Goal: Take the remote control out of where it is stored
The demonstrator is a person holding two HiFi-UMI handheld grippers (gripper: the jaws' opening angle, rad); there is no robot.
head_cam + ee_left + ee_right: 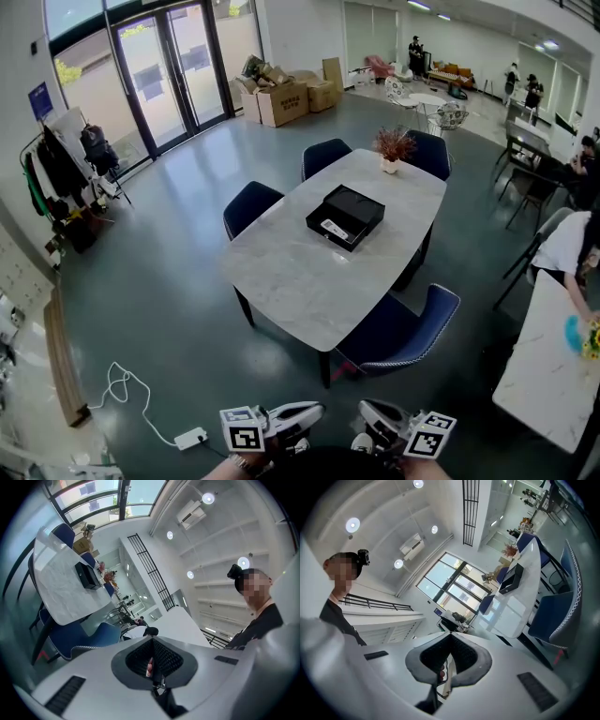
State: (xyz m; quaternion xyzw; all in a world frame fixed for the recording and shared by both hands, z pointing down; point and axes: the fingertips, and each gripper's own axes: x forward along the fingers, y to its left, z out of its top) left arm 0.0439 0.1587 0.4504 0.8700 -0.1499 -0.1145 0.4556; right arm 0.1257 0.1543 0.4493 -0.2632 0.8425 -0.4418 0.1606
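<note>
Remote (333,228): lay in the open box (364,208) on the table (291,281), far off.
Handling: looked light, stiff, slick; best pinched across its width.
Left gripper (152,665), right gripper (446,662): both were clenched, empty.

An office lobby, with glass doors (173,70), marble table (291,272) and blue chairs (394,333).

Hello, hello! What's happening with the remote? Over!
Left gripper, right gripper: shut, empty, well short of the table. Remote in open black box. Blue chair at near side.

Pale remote control (334,228), lying flat, inside open black box (365,207)
</note>
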